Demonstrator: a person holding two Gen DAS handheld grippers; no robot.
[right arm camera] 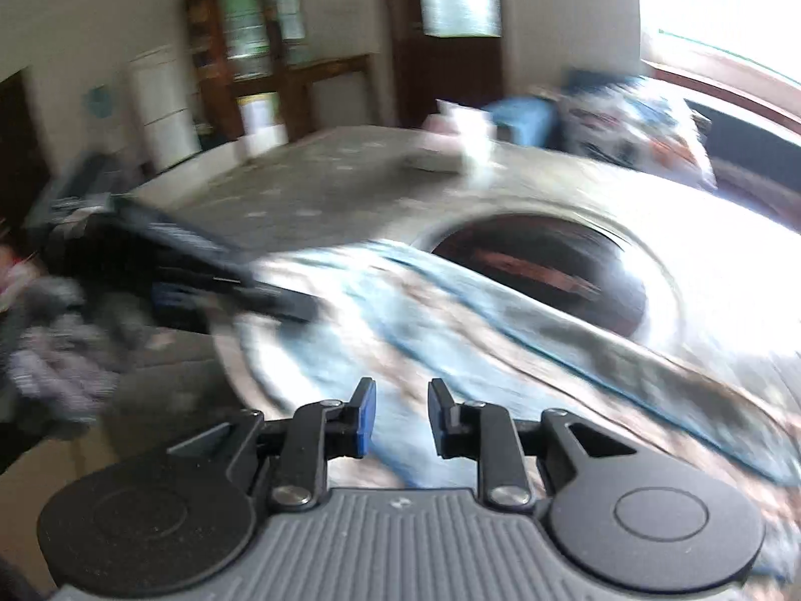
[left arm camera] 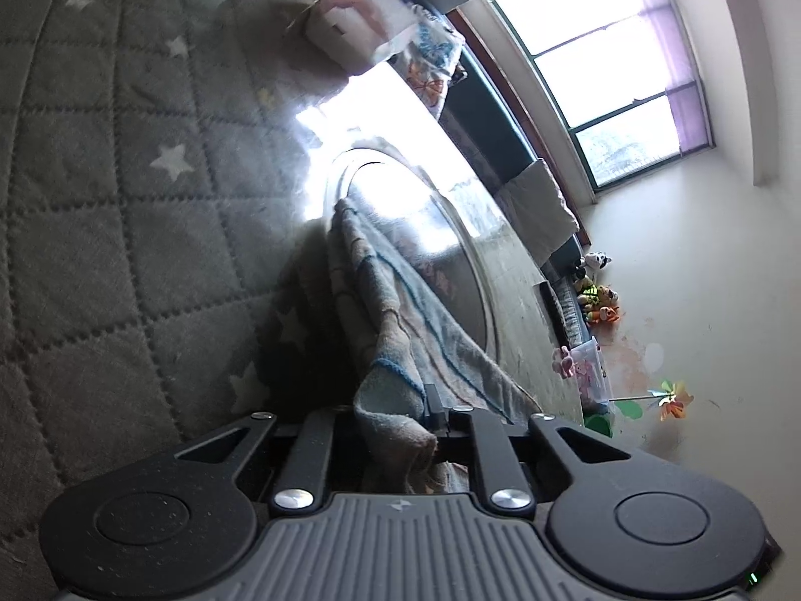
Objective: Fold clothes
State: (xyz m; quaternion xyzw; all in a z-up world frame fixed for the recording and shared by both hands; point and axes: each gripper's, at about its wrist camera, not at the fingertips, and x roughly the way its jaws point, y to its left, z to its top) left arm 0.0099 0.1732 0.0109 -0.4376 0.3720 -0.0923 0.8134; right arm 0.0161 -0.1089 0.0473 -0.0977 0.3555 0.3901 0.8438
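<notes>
A blue and tan patterned cloth hangs from my left gripper, which is shut on its edge; the cloth covers the fingertips. The view is tilted sideways over a grey quilted bed with white stars. In the blurred right wrist view the same cloth lies spread on the bed, over part of a round shiny tray. My right gripper is open and empty just above the cloth, its blue pads apart. The left gripper shows at the cloth's left edge.
The round tray lies on the bed under the cloth. Pillows and bedding are piled by the window. Toys sit along the wall. A dark pile of clothes lies at the left, shelves behind.
</notes>
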